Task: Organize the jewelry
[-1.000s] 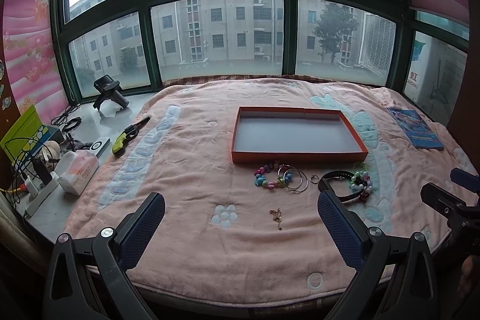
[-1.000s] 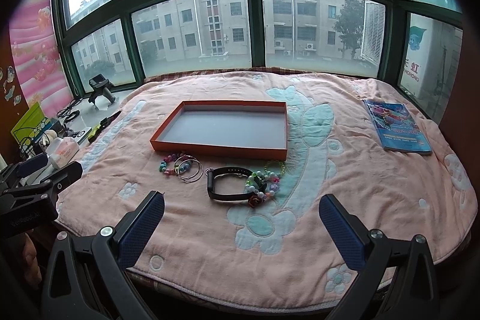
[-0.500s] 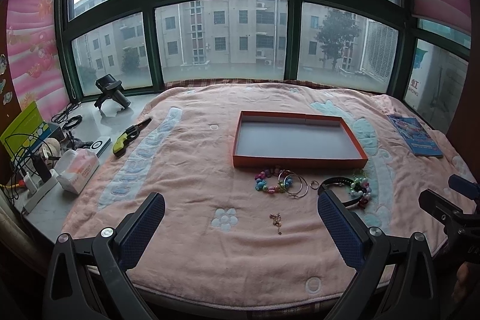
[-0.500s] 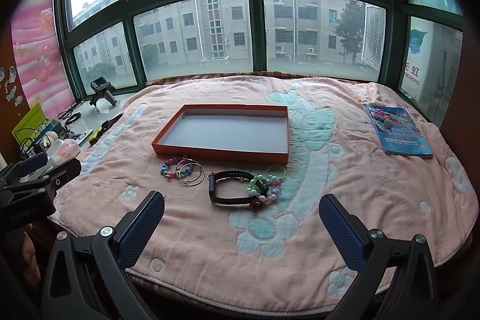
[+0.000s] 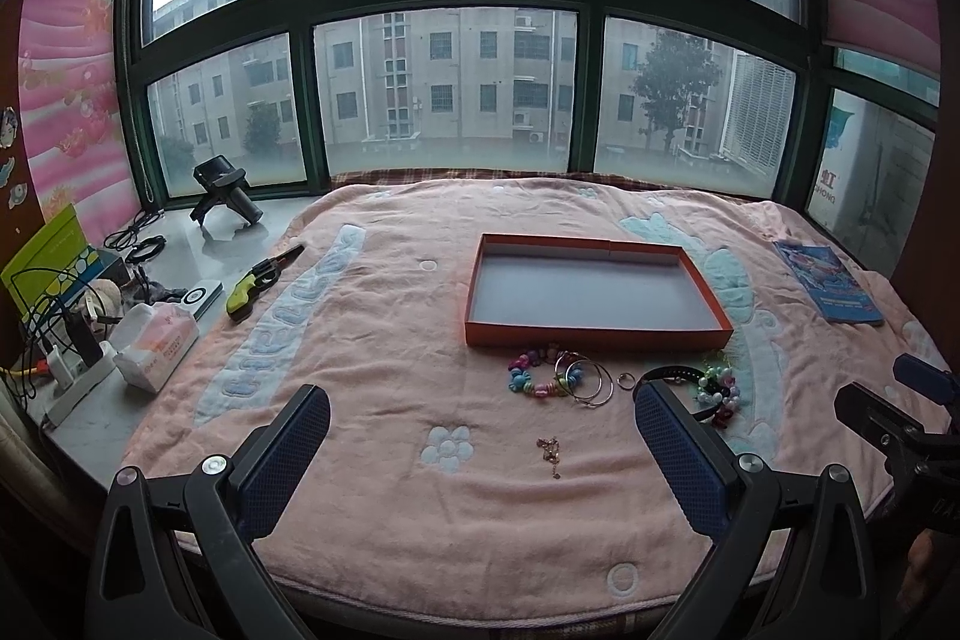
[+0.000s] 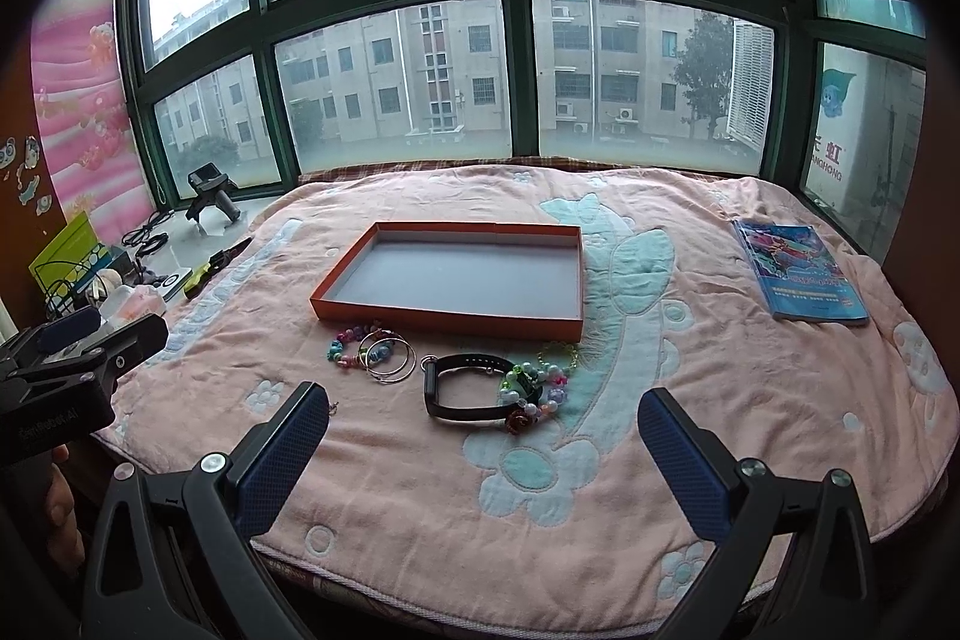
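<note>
An empty orange tray lies on the pink blanket. In front of it lie a colourful bead bracelet, silver hoops, a small ring, a black band, a pearl bead bracelet with a red rose and a small gold chain. My left gripper is open and empty, held back above the blanket's near edge. My right gripper is open and empty, just short of the black band.
A blue book lies at the right. On the grey sill at the left are a tissue pack, a yellow-handled tool, a black device, cables and a power strip. Windows stand behind.
Both grippers have tilted up and drawn back slightly, so the tray and jewelry sit a little lower and farther in view. Nothing on the blanket has moved.
</note>
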Available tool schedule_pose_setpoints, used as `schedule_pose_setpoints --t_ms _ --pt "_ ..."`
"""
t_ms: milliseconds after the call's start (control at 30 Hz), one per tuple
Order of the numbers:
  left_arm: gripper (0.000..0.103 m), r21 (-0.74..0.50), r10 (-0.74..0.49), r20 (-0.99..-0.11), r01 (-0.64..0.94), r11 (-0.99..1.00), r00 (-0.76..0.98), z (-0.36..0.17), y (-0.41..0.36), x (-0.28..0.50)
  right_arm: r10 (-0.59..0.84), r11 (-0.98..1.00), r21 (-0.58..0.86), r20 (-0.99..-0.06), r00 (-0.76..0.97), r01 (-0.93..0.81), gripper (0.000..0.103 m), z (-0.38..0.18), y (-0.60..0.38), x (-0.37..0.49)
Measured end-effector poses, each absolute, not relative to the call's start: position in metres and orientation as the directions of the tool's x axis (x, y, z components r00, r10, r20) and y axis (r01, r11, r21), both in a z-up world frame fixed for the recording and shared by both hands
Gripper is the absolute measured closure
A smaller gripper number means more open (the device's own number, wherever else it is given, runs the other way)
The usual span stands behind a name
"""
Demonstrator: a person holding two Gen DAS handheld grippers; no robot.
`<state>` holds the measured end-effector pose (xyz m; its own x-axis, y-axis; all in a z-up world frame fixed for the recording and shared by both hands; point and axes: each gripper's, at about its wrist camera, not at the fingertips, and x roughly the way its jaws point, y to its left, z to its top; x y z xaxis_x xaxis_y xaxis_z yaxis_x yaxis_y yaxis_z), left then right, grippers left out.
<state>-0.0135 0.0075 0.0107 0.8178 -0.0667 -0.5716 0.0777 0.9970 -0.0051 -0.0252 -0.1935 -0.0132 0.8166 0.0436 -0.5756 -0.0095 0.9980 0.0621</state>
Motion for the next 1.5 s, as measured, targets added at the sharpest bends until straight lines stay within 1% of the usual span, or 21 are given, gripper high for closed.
schedule_pose_setpoints --t_ms 833,1500 --pt "0.000 0.003 -0.061 -0.583 0.077 0.997 0.810 0.006 0.007 -0.009 0.048 0.998 0.067 -0.574 0.818 -0.011 0.000 -0.014 -0.194 -0.025" --pt "0.000 -0.013 -0.103 -0.616 0.121 0.993 0.781 -0.008 0.002 0.007 0.079 0.995 0.091 -0.581 0.810 -0.032 0.000 -0.016 -0.190 -0.019"
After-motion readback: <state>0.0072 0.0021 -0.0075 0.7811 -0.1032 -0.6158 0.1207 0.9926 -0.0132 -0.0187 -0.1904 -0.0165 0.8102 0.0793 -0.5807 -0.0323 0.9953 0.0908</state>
